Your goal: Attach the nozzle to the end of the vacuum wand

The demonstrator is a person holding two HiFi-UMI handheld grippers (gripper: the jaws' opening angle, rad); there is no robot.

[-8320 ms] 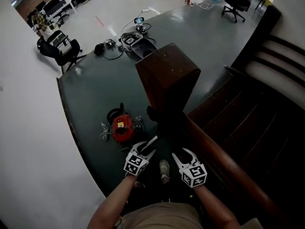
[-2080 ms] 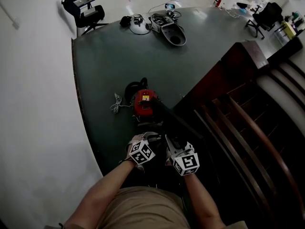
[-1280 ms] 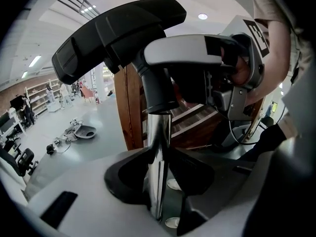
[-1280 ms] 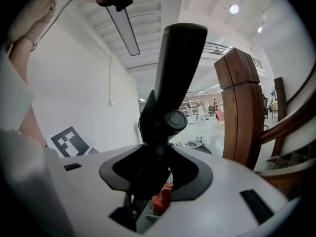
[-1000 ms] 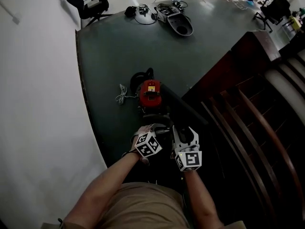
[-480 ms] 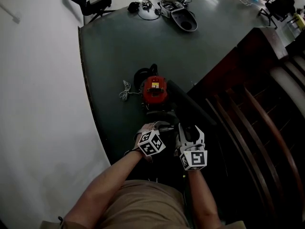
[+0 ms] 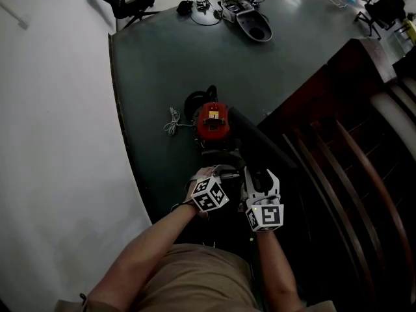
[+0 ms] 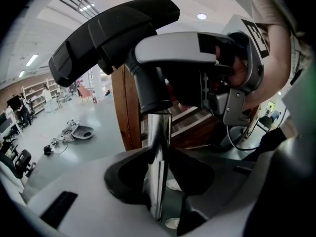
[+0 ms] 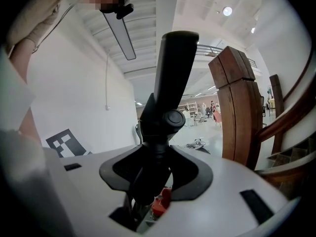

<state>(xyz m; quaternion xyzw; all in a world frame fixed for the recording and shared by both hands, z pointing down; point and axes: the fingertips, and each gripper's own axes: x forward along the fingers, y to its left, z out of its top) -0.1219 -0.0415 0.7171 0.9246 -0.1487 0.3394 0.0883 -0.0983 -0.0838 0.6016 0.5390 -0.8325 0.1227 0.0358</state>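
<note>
Over green flooring [image 7: 162, 70] by the stairs [image 7: 338, 168], the wand [image 8: 159, 147] is clamped in the left tongs [image 8: 158, 181], the nozzle [image 9: 170, 78] at its tip in the right tongs [image 9: 155, 174]; pushed askew, it could be jammed crooked.

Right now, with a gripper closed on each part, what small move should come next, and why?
Probably push the nozzle a little further onto the wand with the right gripper while the left gripper holds firm. The nozzle's black collar already sleeves the shiny tube's end, but I cannot tell whether it is fully seated.
</note>
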